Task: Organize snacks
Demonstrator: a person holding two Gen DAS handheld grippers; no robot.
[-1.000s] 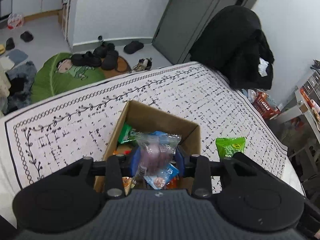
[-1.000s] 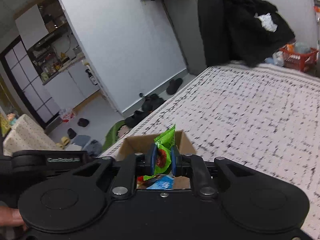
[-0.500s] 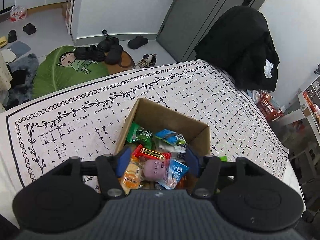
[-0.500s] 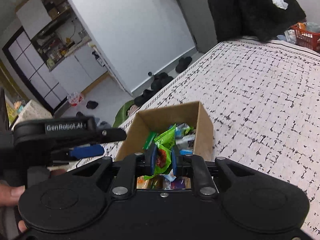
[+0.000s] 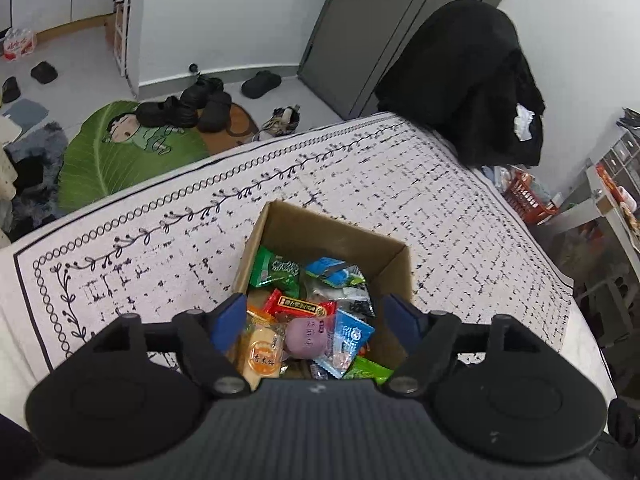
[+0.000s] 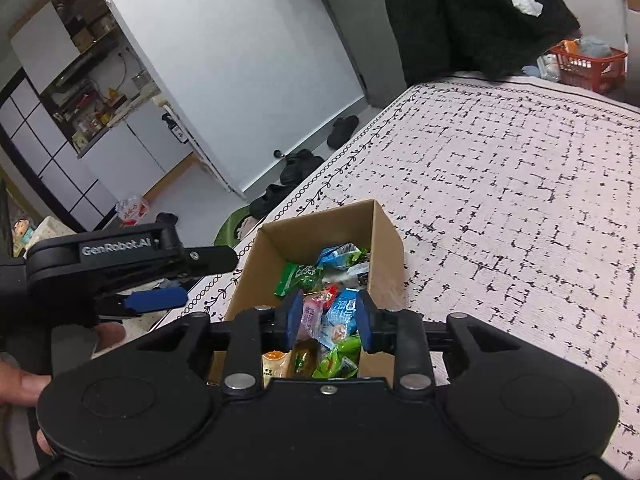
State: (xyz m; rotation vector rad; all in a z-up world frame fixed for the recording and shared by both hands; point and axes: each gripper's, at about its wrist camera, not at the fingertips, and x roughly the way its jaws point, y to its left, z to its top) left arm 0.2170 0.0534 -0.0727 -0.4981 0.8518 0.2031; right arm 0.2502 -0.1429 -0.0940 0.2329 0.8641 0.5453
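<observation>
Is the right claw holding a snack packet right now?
No, the right claw is open above the cardboard box, nothing pinched between its blue pads.

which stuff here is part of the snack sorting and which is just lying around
Job:
cardboard box
snack packets inside it
left tongs, open
right tongs, open

Lying about:
black coat
shoes
green leaf mat
red basket

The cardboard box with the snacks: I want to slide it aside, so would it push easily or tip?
The cardboard box looks light: thin walls, only small wrapped snacks inside. It would probably slide, though the tablecloth may bunch under it. It looks fairly tall for its base, so a push near the rim might tip it; pushing low seems safer.
</observation>
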